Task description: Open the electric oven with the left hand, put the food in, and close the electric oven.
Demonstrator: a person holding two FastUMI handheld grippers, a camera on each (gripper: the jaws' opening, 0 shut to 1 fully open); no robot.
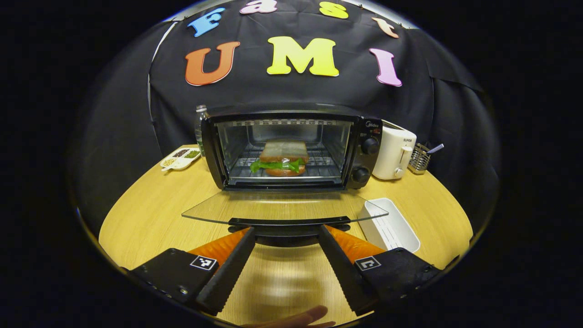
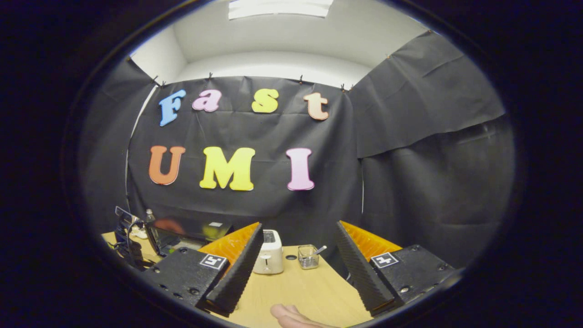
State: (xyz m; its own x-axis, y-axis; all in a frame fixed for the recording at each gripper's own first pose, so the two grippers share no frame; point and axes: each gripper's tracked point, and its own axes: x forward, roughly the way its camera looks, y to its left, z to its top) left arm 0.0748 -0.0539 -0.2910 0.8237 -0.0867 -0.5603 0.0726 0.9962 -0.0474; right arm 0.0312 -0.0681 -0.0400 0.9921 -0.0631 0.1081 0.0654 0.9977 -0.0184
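Pale wood makes up the round tabletop (image 1: 150, 200), which carries everything else. On it, toward the back, stands the black electric oven (image 1: 291, 152) with two round knobs down its right side; its glass door (image 1: 284, 207) lies folded down flat toward the camera, with the black door handle (image 1: 289, 222) along its front edge. Inside, on the wire rack, sits the sandwich of brown bread, green lettuce and a red slice (image 1: 283, 159), roughly centred in the cavity. Just right of the oven is a white plastic toaster (image 1: 394, 152), with a small wire holder (image 1: 419, 158) beside it. A white rectangular plastic tray (image 1: 391, 225) rests near the door's right corner, and a white divided dish of seeds (image 1: 181, 158) lies to the oven's left.

Spread wide and holding nothing, the left gripper (image 1: 286, 237) has its fingertips just at the door handle's ends, whether touching is unclear. Raised above the table, the right gripper (image 2: 298, 255) is likewise wide apart and empty, facing the toaster (image 2: 269, 257).
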